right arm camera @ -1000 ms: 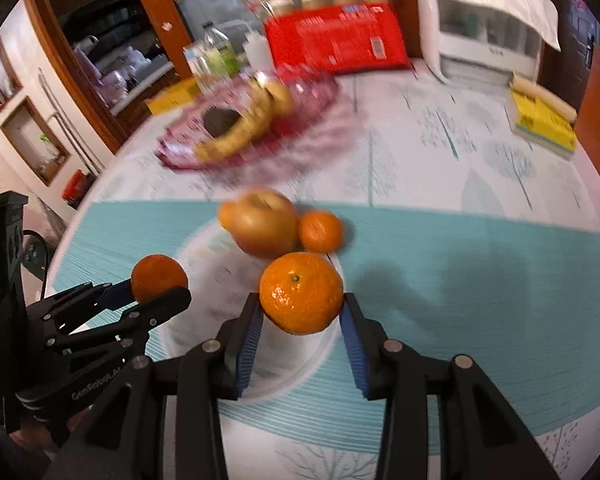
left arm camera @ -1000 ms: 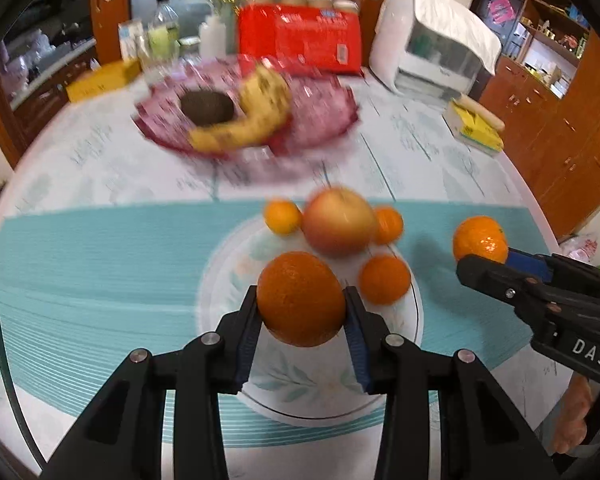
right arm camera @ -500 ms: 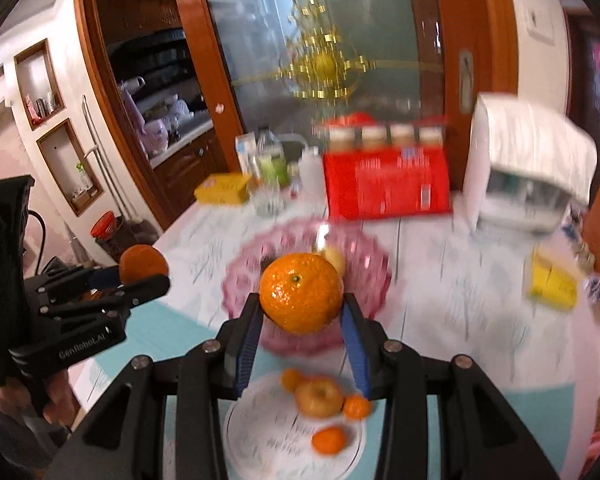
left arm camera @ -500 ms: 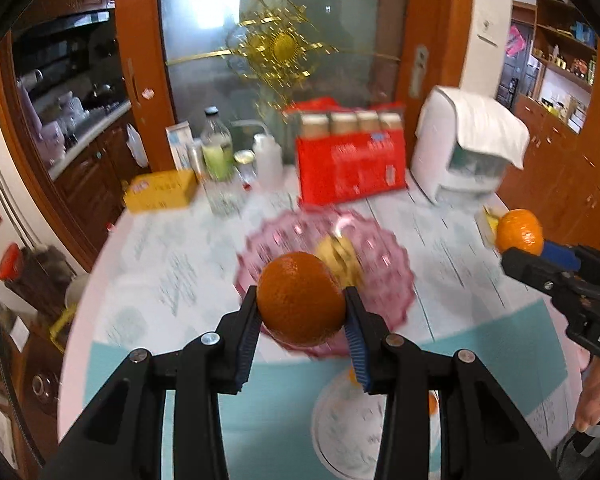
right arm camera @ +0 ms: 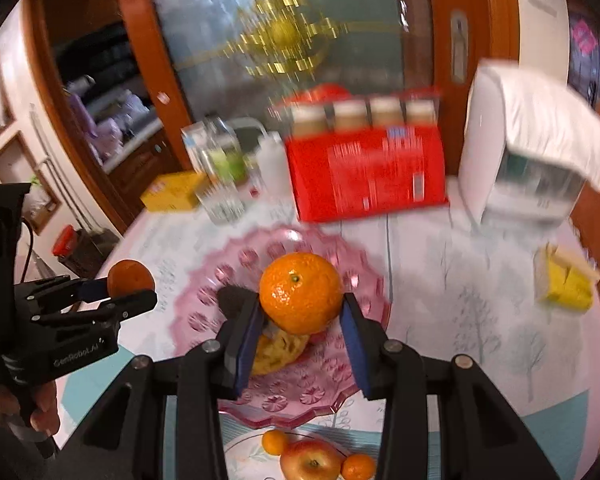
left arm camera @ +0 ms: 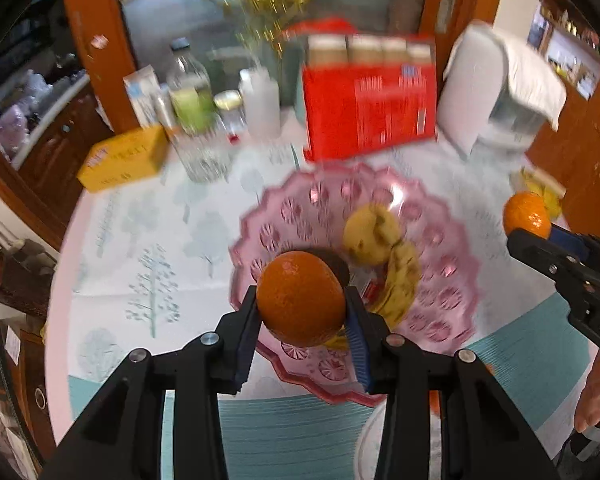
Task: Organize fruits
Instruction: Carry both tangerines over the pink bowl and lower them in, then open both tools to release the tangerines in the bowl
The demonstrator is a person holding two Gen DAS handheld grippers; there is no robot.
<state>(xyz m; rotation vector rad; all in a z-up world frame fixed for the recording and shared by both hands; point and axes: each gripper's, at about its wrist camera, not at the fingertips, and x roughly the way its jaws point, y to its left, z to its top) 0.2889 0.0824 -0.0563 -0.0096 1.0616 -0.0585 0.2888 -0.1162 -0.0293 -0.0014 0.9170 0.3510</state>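
Left claw (left arm camera: 302, 314): clamped on a dull orange (left arm camera: 301, 298), held above the near-left part of the pink bowl (left arm camera: 452, 280).
Right claw (right arm camera: 300, 314): clamped on a bright orange (right arm camera: 301, 298) (stem scar facing the camera), held over the bowl's middle.
Bowl contents: bananas (left arm camera: 384, 252) and a dark fruit (right arm camera: 232, 300), mostly hidden behind the claws.
Plate (right arm camera: 244, 446), just near of the bowl: apple (right arm camera: 310, 460) and two tangerines (right arm camera: 275, 442).
Table (left arm camera: 148, 240): bare stretch left of the bowl up to the rounded edge; another to its right, toward a yellow packet (right arm camera: 566, 284).
Far edge, crowded: yellow box (left arm camera: 126, 158), bottles (left arm camera: 190, 108), red pack (left arm camera: 370, 114), white appliance (left arm camera: 504, 96).
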